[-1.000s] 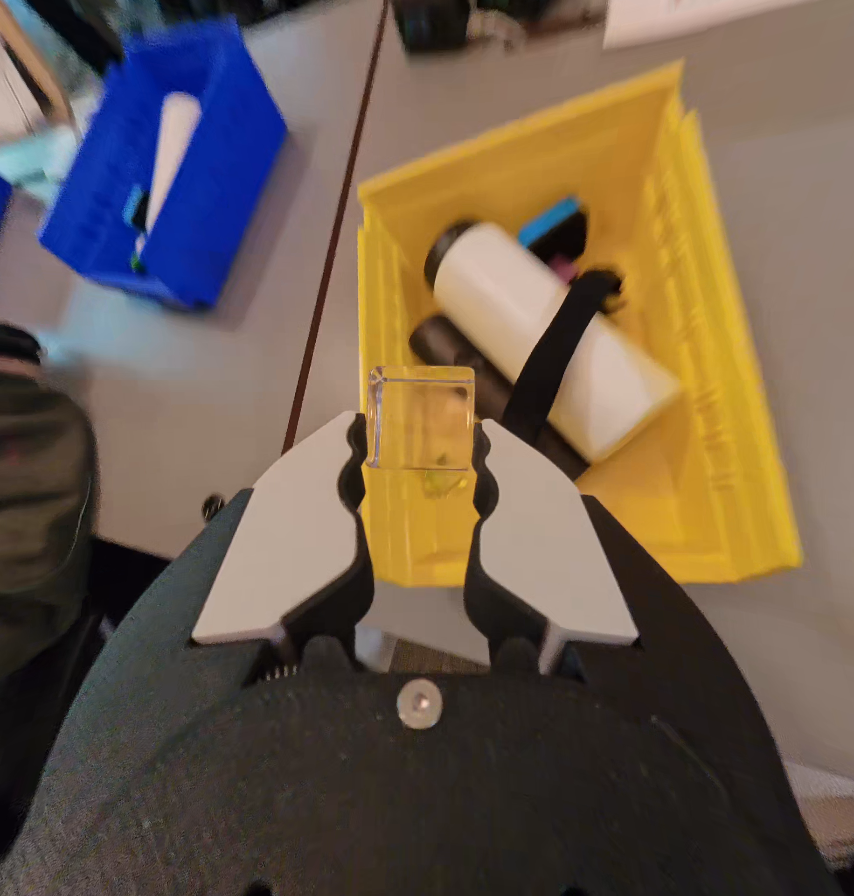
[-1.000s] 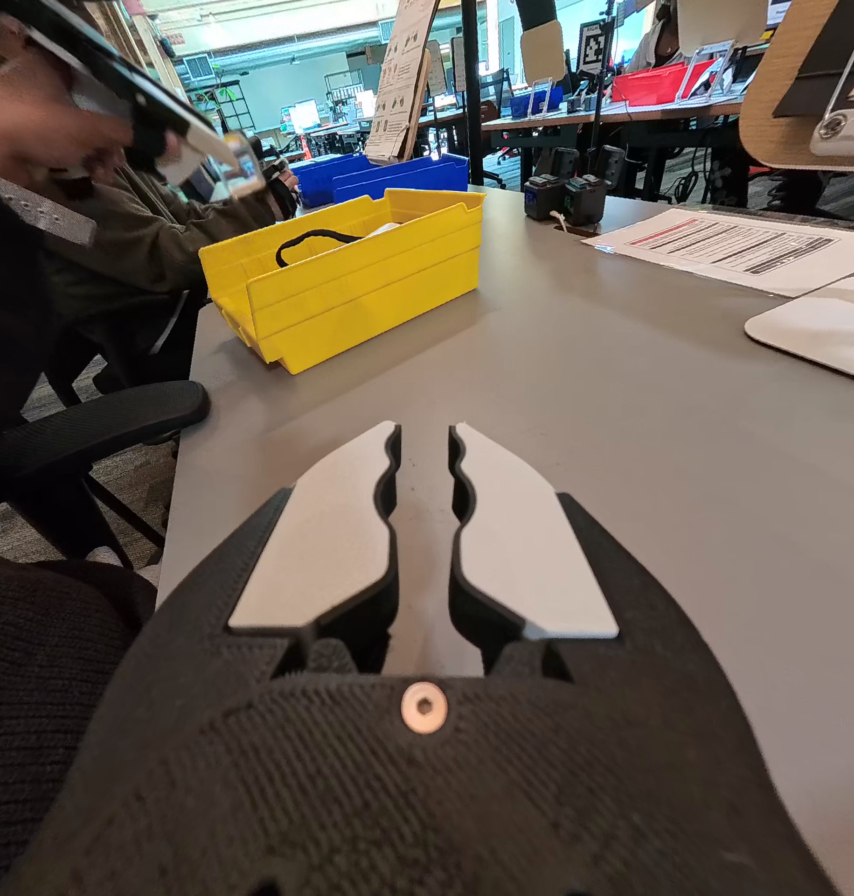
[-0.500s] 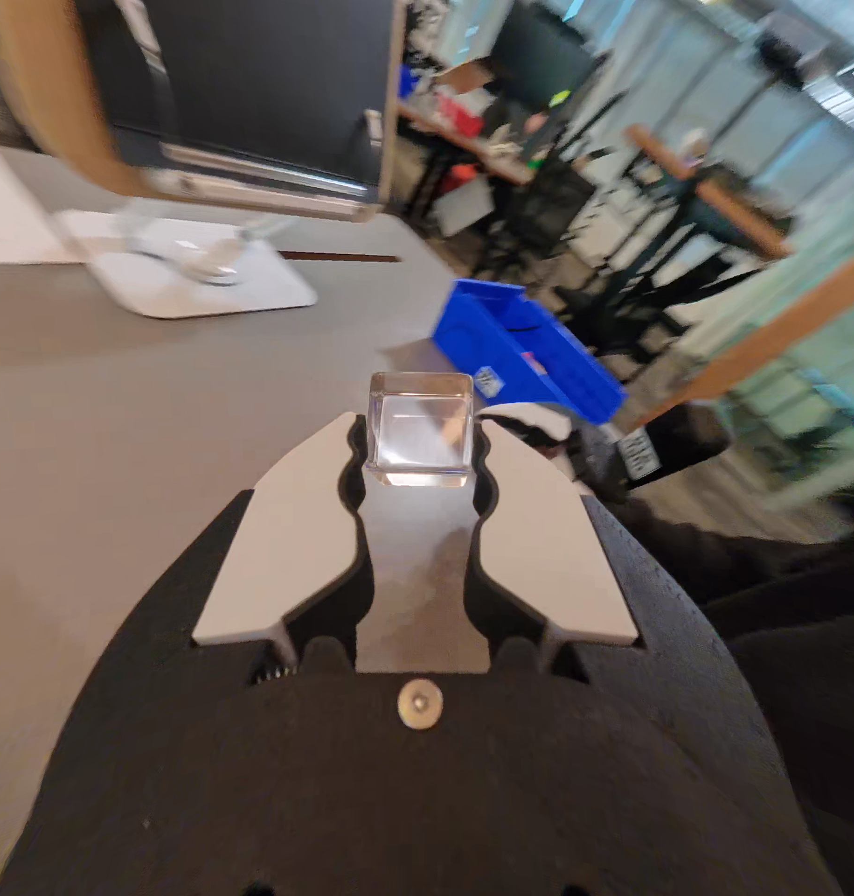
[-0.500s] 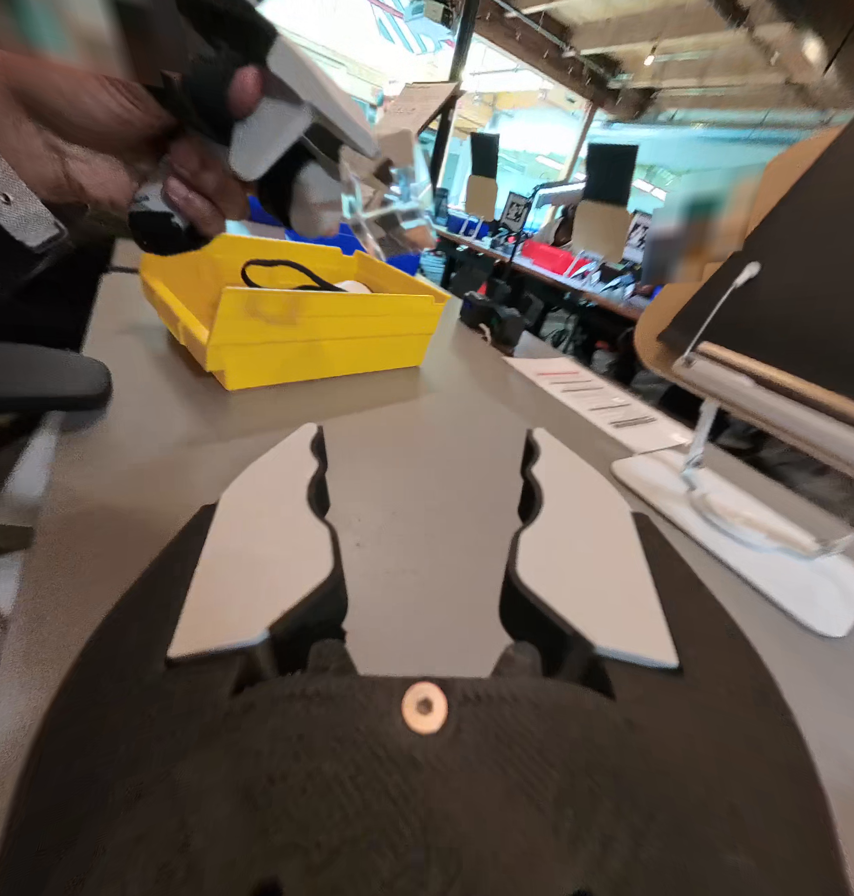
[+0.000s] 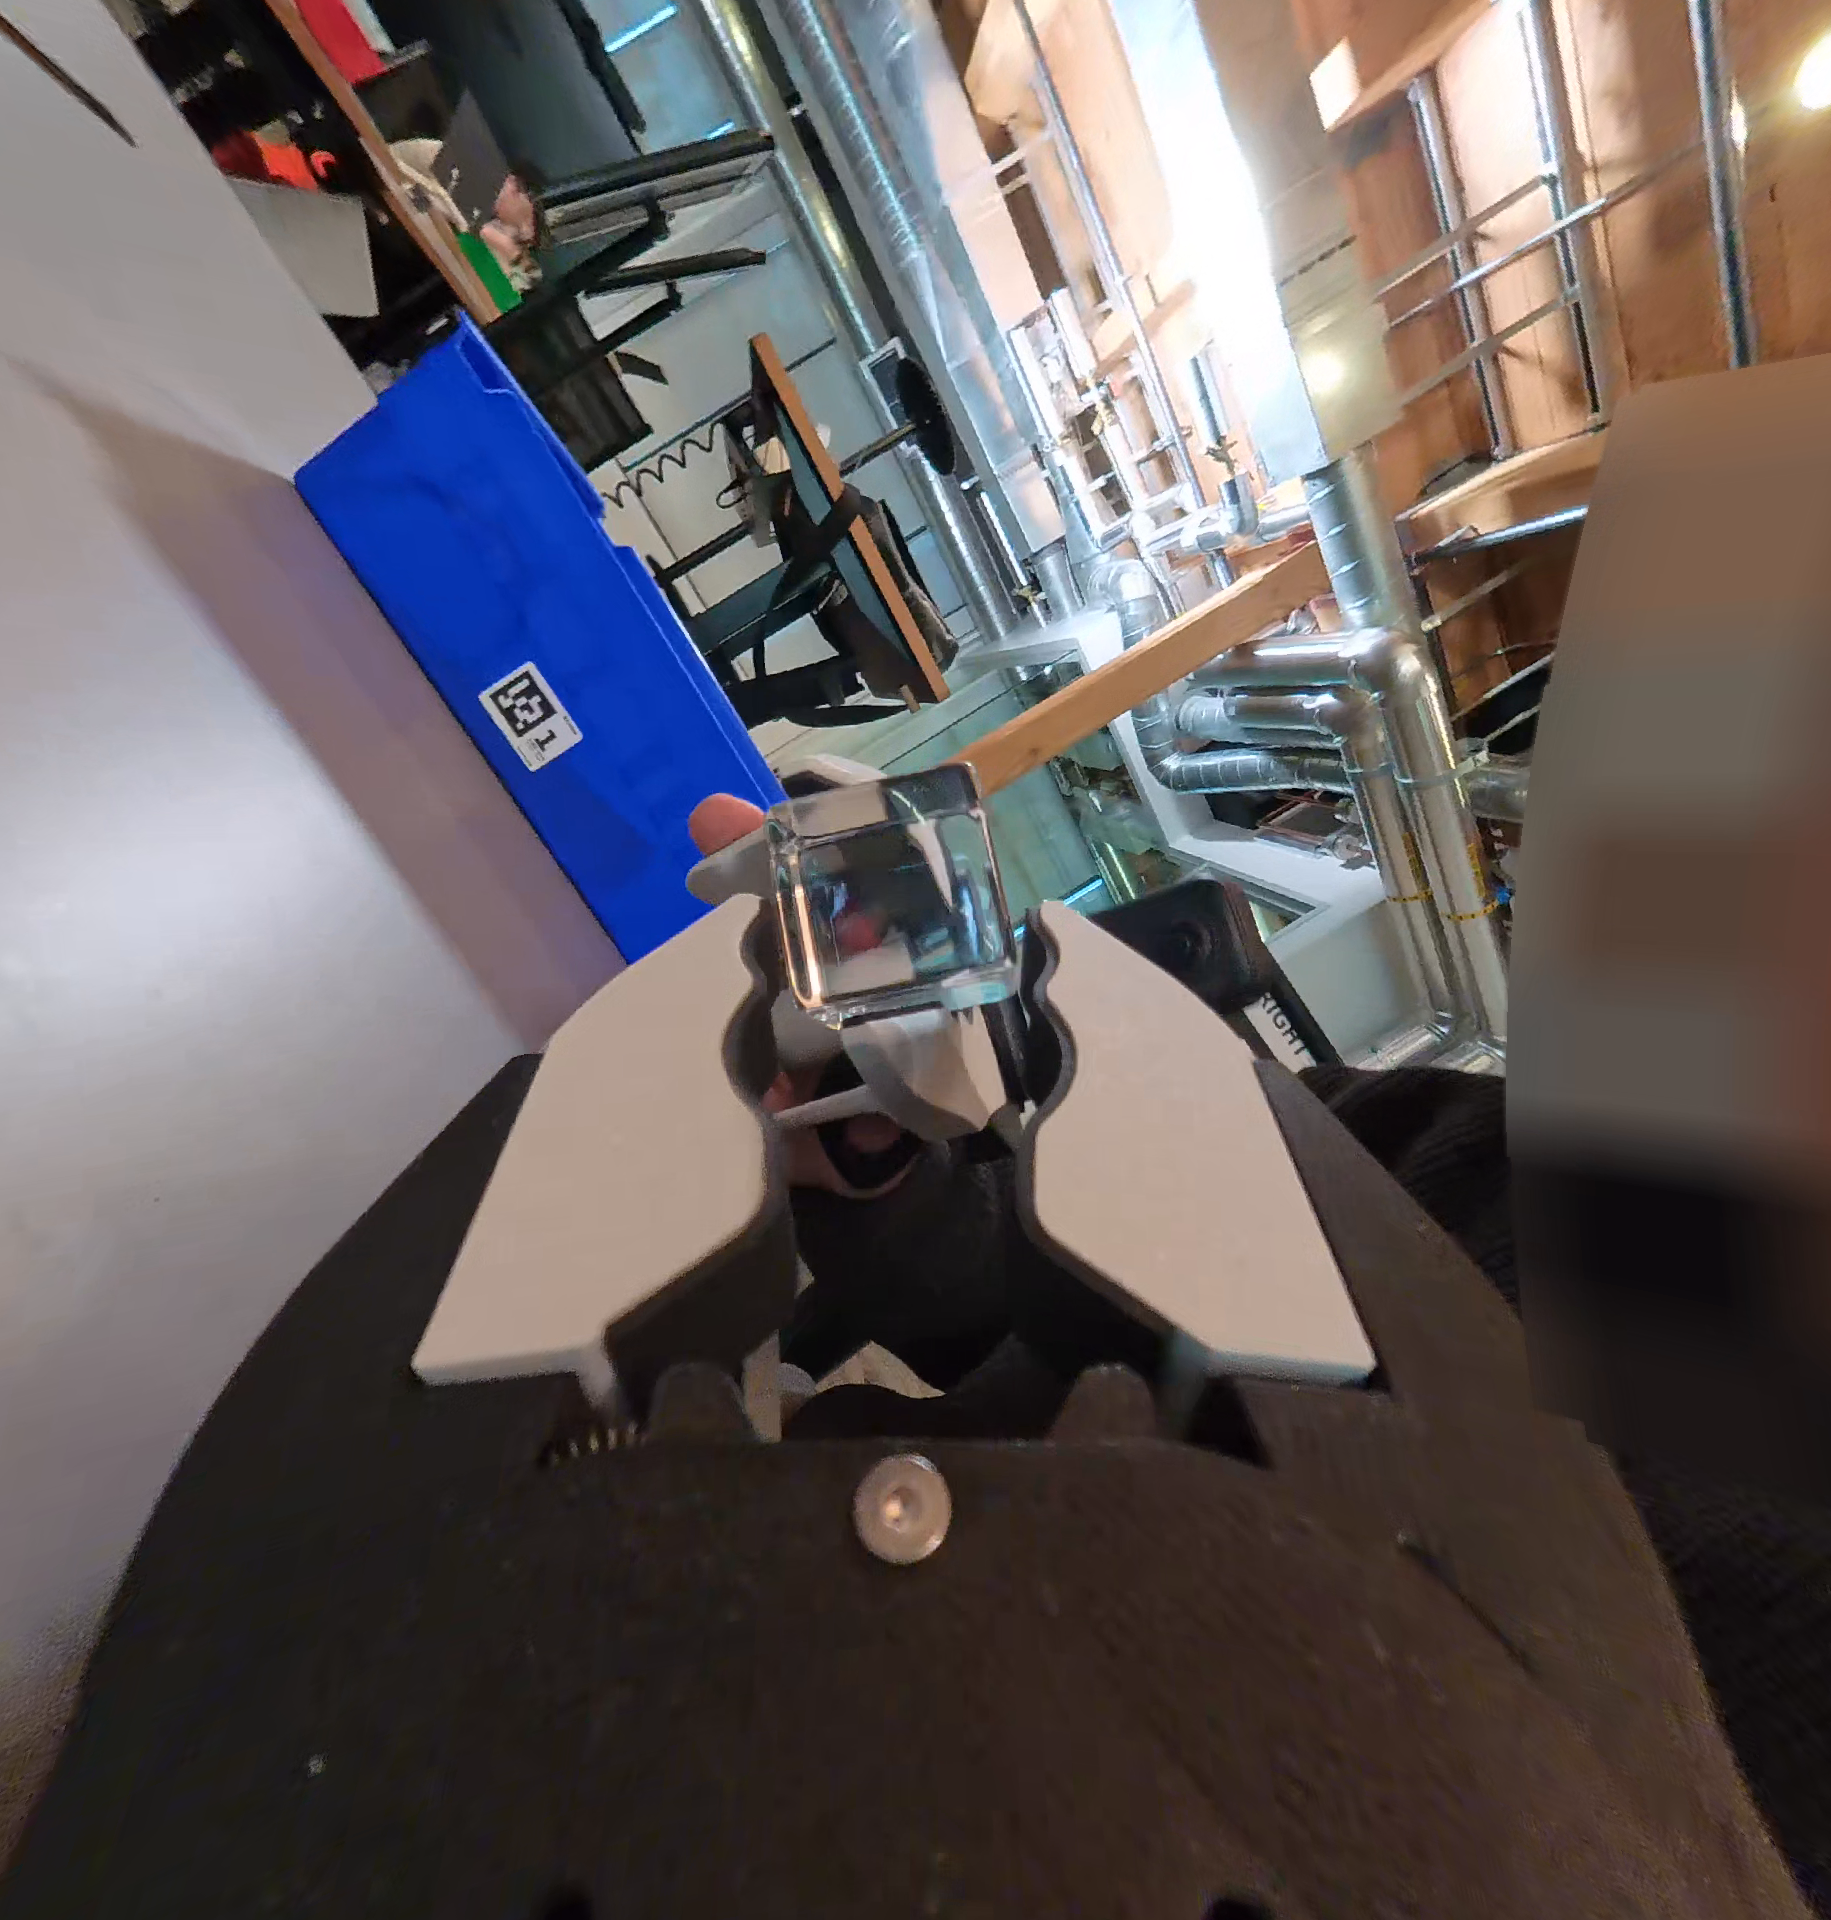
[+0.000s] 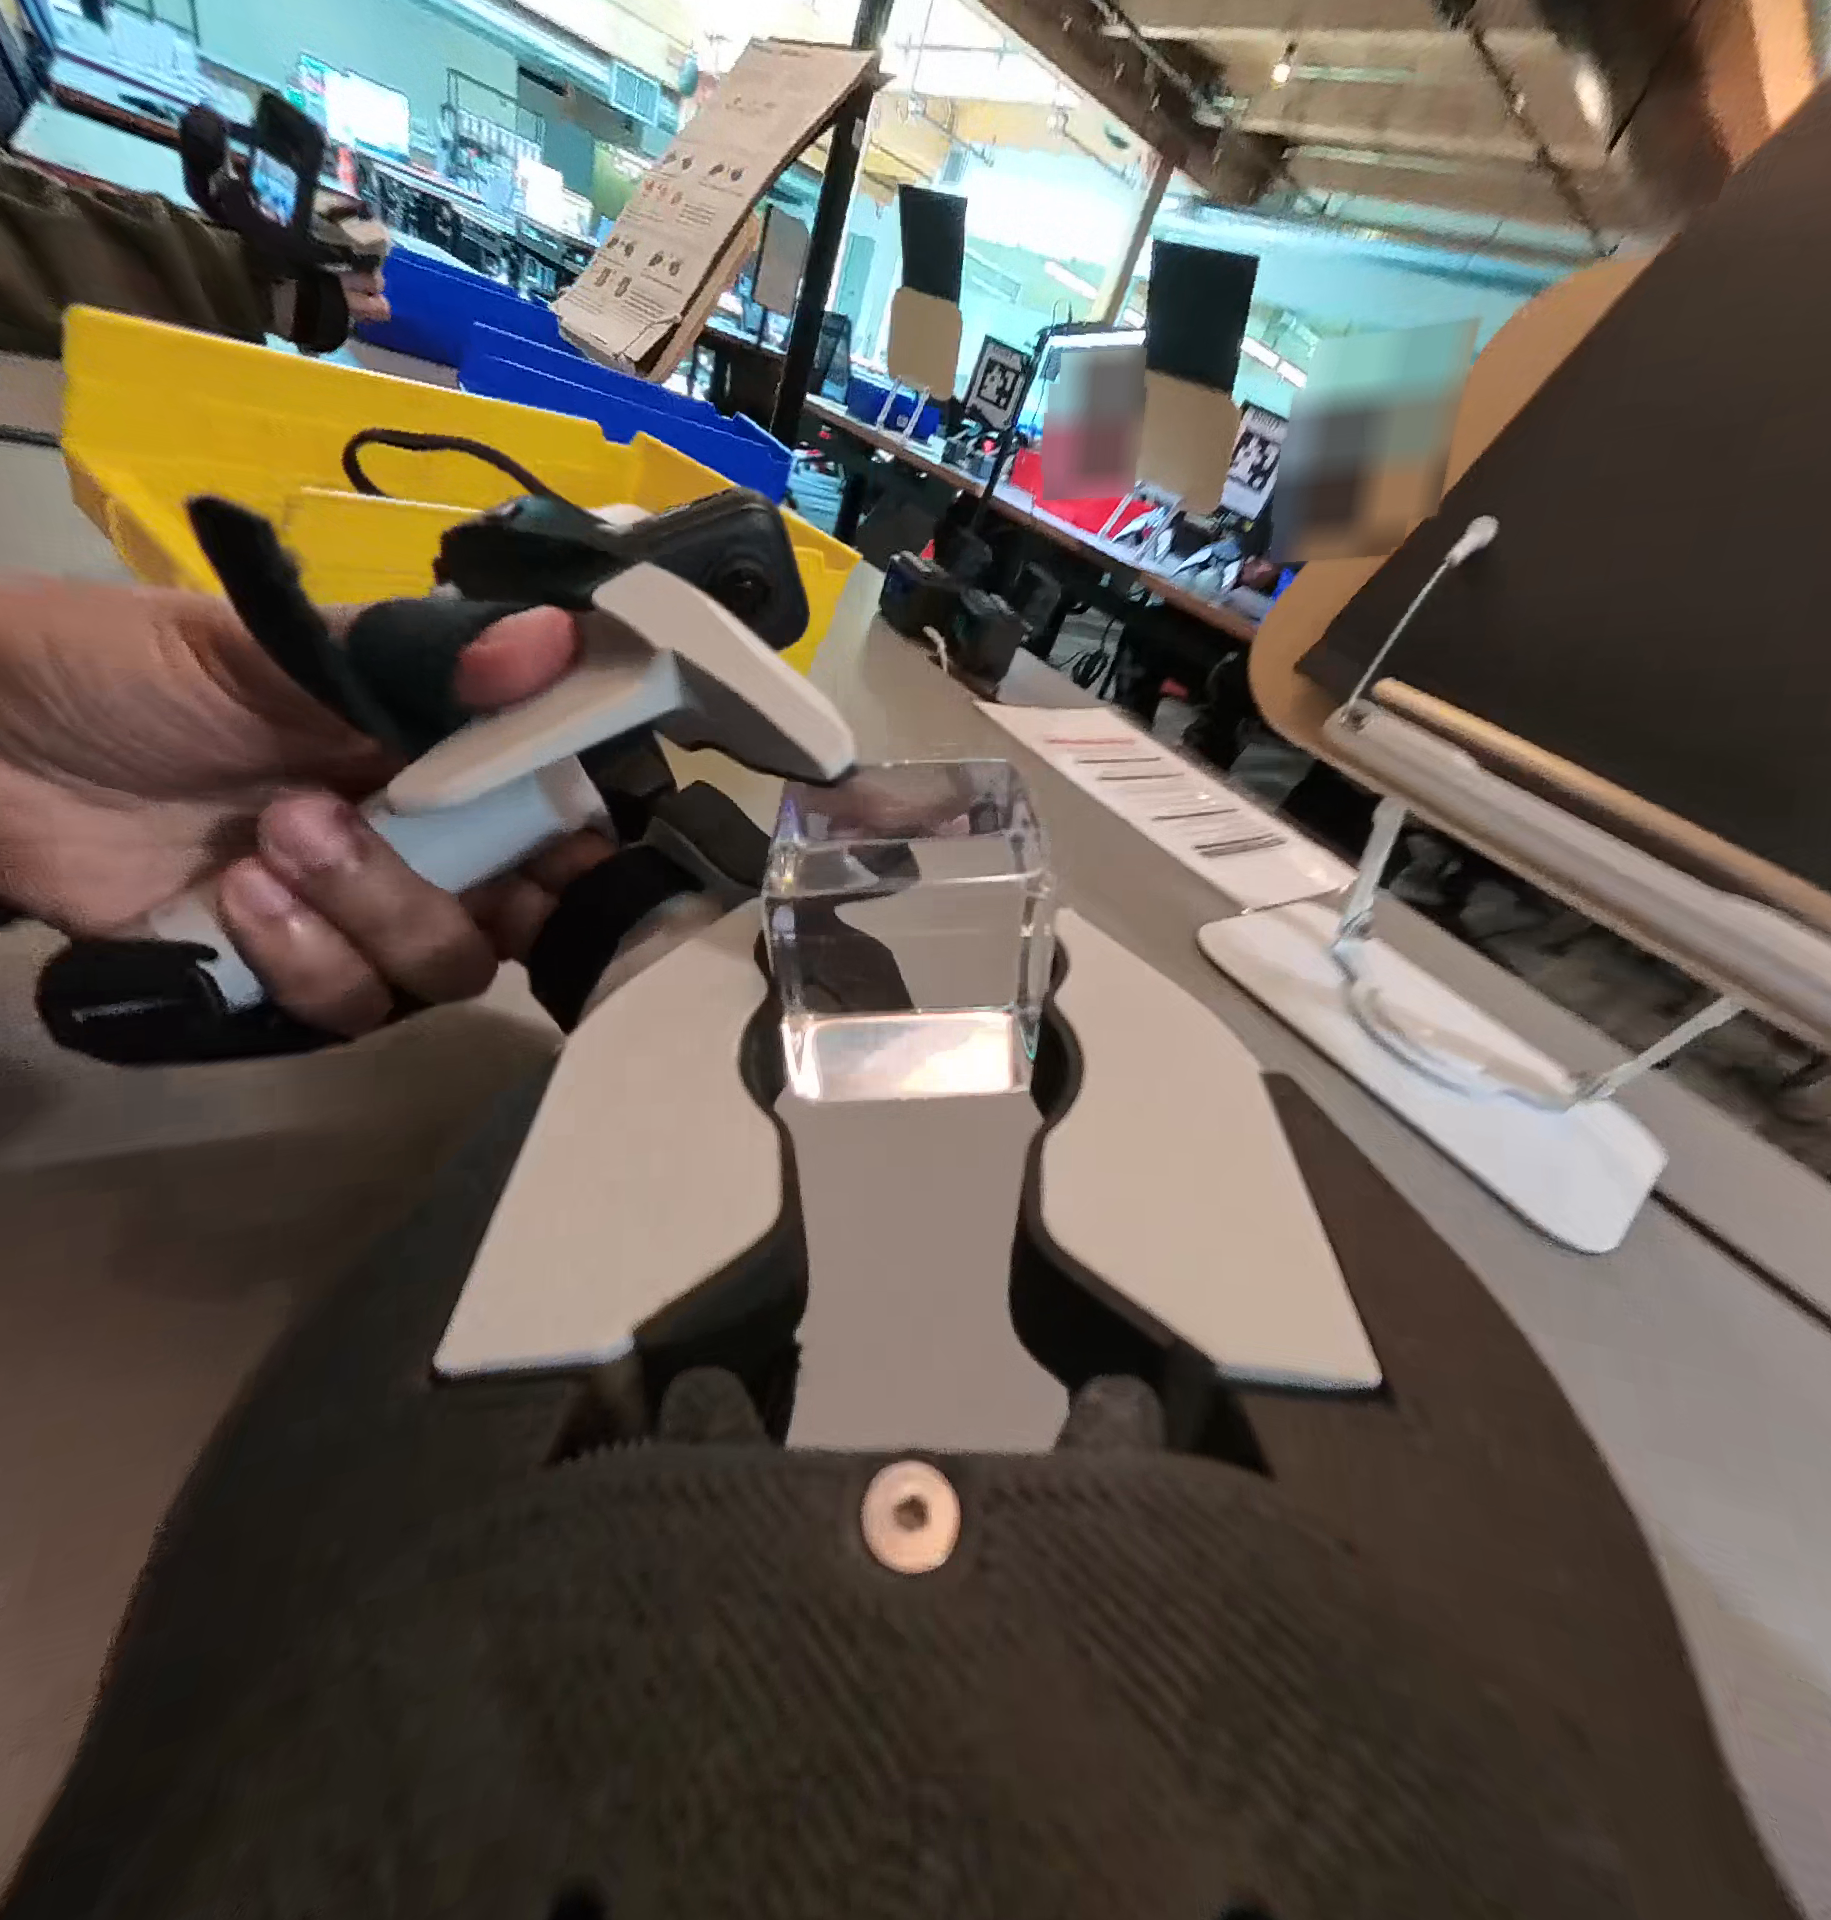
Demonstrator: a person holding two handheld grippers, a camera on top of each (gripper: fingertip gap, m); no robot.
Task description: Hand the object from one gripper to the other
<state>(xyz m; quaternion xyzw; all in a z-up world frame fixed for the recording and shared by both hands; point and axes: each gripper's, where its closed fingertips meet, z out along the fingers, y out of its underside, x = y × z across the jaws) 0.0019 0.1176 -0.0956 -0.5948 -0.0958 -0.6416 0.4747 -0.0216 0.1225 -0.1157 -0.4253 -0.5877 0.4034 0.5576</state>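
A clear cube sits between the fingertips of my left gripper, which is shut on it. In the right wrist view the same cube is also between the fingertips of my right gripper, which has shut on its two sides. There, the left gripper's upper finger touches the cube's top, and a person's hand holds that gripper. Its lower finger is mostly hidden. In the left wrist view one right gripper finger shows behind and below the cube. The cube is held above the grey table.
A yellow bin with a black strap stands behind the left gripper. Blue bins lie farther back, and one blue bin is near in the left wrist view. A white monitor stand base and a paper sheet are at the right. Less than 4 cm separates the two grippers' tips.
The left gripper swung away from the yellow bin and carried the cube to the right gripper. The right gripper opened wide, then shut on the cube's sides.
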